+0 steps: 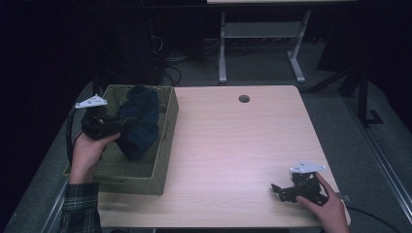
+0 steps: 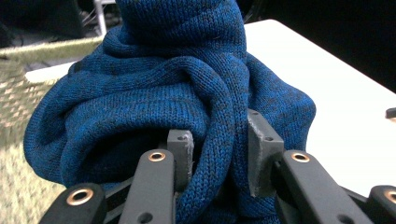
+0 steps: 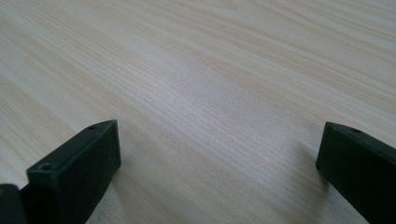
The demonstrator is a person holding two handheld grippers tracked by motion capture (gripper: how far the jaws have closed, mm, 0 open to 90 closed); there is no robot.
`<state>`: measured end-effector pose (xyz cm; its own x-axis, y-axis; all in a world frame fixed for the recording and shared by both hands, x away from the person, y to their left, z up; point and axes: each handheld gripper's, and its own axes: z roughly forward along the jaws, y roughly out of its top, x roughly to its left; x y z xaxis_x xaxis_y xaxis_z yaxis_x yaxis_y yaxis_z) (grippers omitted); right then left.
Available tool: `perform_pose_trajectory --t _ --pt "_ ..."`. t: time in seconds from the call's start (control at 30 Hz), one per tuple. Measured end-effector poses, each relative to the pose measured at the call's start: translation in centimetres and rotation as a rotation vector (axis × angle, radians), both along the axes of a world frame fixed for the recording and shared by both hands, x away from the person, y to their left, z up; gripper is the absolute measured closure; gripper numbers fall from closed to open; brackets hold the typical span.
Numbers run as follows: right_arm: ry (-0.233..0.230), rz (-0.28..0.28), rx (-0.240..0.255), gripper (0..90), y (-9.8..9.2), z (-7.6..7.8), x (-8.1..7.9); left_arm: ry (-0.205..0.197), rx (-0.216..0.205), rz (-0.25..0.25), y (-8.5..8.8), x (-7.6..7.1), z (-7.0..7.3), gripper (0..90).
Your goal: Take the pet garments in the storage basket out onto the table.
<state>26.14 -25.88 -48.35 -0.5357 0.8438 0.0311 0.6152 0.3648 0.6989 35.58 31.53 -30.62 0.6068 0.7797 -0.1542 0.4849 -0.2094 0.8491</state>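
Observation:
A dark blue knitted garment (image 1: pixel 141 121) hangs bunched over the woven green basket (image 1: pixel 165 141) at the table's left edge. My left gripper (image 1: pixel 119 124) is shut on a fold of it; in the left gripper view the blue knit (image 2: pixel 187 88) is pinched between the two grey pads (image 2: pixel 181 154). My right gripper (image 1: pixel 278 190) rests low at the table's front right corner, jaws wide apart. In the right gripper view its fingers (image 3: pixel 77 172) frame bare wood with nothing between them.
The light wooden table (image 1: pixel 233 145) has a round cable hole (image 1: pixel 244 98) near its far edge. A white desk frame (image 1: pixel 262 43) stands on the dark floor beyond. A rail runs along the floor at the right.

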Motion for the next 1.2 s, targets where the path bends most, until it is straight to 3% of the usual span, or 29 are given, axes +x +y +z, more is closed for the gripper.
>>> perform_pose_trajectory --t 0.57,1.2 --pt "0.0 0.0 0.0 0.0 0.0 0.0 0.0 -0.067 -0.085 -0.124 -4.3 -0.6 2.7 67.6" --pt "0.001 -0.002 0.003 0.0 0.0 0.0 0.0 -0.084 -0.082 -0.244 -10.4 -0.1 2.8 67.8"
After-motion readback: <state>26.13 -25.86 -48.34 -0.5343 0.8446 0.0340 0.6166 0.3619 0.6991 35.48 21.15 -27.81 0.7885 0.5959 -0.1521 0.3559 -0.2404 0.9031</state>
